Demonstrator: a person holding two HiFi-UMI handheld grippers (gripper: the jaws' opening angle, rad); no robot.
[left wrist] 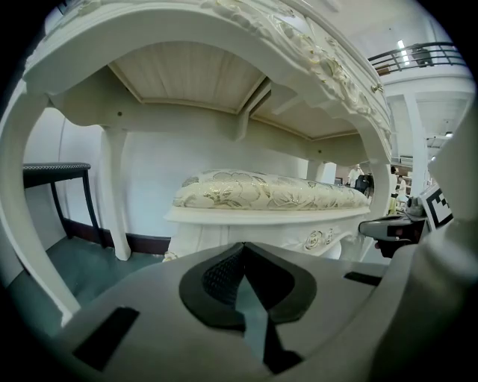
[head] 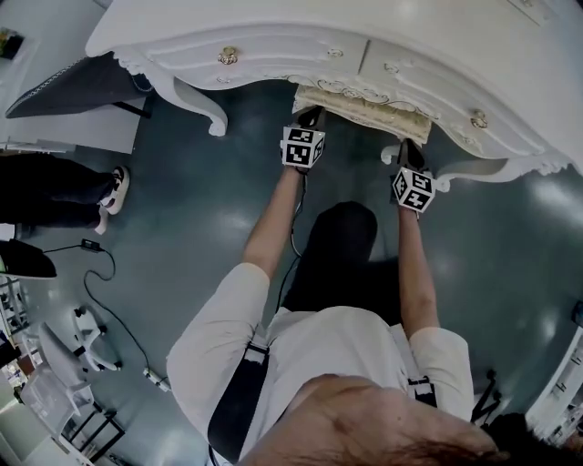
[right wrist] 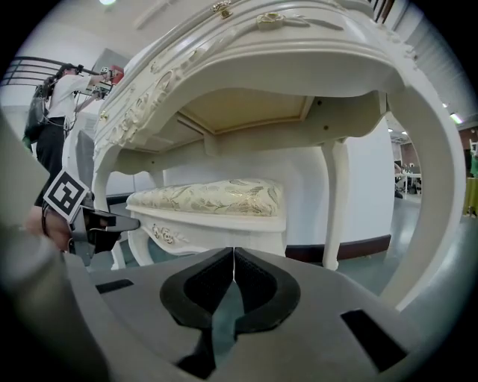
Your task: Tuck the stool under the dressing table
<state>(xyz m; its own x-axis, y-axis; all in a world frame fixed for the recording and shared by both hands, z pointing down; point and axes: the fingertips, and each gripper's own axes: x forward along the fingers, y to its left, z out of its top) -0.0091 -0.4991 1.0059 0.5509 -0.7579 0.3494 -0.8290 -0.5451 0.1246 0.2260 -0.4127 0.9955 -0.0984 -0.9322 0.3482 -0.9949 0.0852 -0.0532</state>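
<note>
While both jaw pairs sit pressed together on nothing, I log the stool (head: pixel 364 107) at upper centre, mostly under the dressing table (head: pixel 273 27), long axis across frame, just ahead between left gripper (head: pixel 311 116) and right gripper (head: pixel 409 153), left seemingly nearer.

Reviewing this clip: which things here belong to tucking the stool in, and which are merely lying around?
Part of the job: stool; dressing table; left gripper and right gripper, both shut on nothing.
Just lying about: floor cable; bystander's shoe; dark side table.
</note>
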